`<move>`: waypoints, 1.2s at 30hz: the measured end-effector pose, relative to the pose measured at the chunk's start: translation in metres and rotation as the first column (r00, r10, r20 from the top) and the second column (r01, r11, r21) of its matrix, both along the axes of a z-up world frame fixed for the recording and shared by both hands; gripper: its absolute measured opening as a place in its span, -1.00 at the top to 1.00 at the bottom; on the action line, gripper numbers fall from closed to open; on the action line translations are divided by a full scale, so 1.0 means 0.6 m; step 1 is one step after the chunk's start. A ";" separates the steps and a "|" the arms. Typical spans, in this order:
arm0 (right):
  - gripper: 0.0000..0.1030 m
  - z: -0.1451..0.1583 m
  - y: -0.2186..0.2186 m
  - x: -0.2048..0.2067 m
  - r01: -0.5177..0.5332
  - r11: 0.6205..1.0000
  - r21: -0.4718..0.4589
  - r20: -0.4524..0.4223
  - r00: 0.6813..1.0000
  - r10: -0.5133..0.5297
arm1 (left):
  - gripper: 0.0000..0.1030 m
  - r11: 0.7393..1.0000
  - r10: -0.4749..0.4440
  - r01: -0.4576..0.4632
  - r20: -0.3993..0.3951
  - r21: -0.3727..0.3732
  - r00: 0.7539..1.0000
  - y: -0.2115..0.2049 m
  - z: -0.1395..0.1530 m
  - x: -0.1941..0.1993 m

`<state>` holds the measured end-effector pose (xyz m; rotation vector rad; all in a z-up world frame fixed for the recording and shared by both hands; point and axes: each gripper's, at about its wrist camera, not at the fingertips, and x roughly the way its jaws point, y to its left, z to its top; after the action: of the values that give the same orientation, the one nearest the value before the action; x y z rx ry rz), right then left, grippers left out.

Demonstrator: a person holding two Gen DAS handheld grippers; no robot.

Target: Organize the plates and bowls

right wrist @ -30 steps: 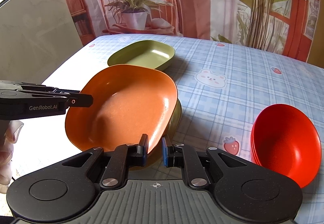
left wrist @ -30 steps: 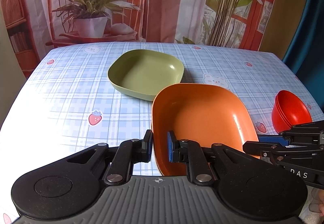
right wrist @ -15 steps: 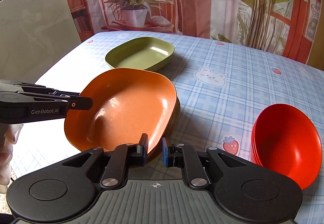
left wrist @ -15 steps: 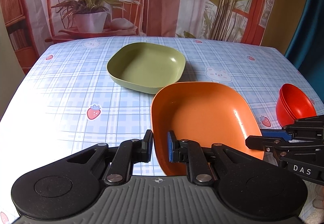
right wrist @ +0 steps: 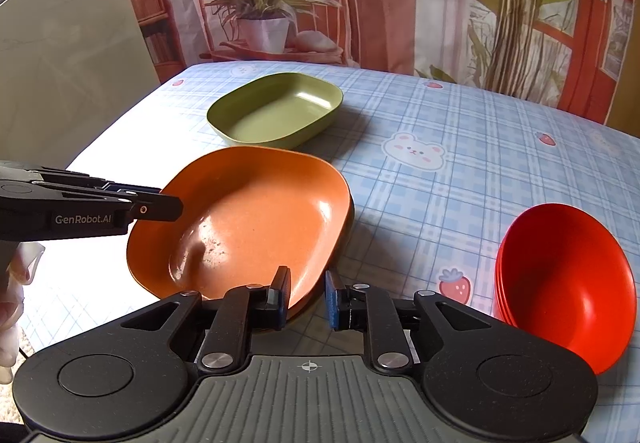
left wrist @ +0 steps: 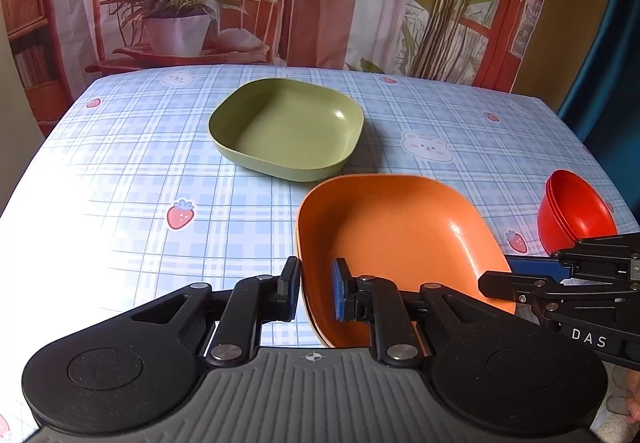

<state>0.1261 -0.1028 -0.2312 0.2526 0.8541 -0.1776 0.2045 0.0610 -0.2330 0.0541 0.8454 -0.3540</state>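
Observation:
An orange plate point(left wrist: 400, 235) sits low over the checked tablecloth, near the front. A dark edge under its right side point(right wrist: 349, 223) looks like another plate beneath it. My left gripper point(left wrist: 316, 289) is shut on the orange plate's near-left rim. My right gripper point(right wrist: 306, 297) straddles the near-right rim; its jaws are opening and the outer pad stands clear of the rim. A green plate point(left wrist: 286, 131) lies empty farther back. A stack of red bowls point(right wrist: 568, 283) stands to the right.
The table point(left wrist: 120, 171) wears a blue plaid cloth with strawberry and bear prints. A printed backdrop hangs behind its far edge. The left half of the cloth lies in bright light. A person's hand point(right wrist: 12, 303) shows at the left border.
The orange plate has sunk and levelled out, and no longer overlaps the green plate. The right gripper's jaws have widened a little. Both hands have stayed where they were.

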 end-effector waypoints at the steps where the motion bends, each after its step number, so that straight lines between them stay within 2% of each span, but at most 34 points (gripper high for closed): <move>1: 0.64 0.000 0.000 -0.001 0.003 1.000 0.001 0.002 1.000 -0.003 | 0.64 1.000 0.001 -0.001 0.005 -0.002 1.000 0.000 0.001 -0.002; 9: 0.64 0.010 -0.008 -0.007 0.015 1.000 0.000 0.032 0.999 -0.015 | 0.64 1.000 0.015 -0.014 0.025 -0.017 1.000 0.009 0.014 -0.003; 17: 0.64 0.031 -0.029 0.013 0.014 1.000 -0.018 0.063 0.998 -0.012 | 0.64 0.998 0.058 -0.057 0.027 -0.040 0.998 0.025 0.022 0.029; 29: 0.64 0.051 -0.064 0.108 -0.007 0.997 -0.072 0.083 0.996 0.013 | 0.64 0.988 0.139 -0.137 0.013 -0.071 0.990 0.055 0.019 0.111; 36: 0.64 0.045 -0.080 0.173 -0.003 0.998 -0.066 0.090 0.996 0.009 | 0.64 0.979 0.196 -0.193 0.045 -0.063 0.980 0.065 0.010 0.182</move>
<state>0.2296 -0.1507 -0.2041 0.1949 0.7578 -0.1868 0.3137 0.0998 -0.2270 -0.0739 0.7825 -0.1920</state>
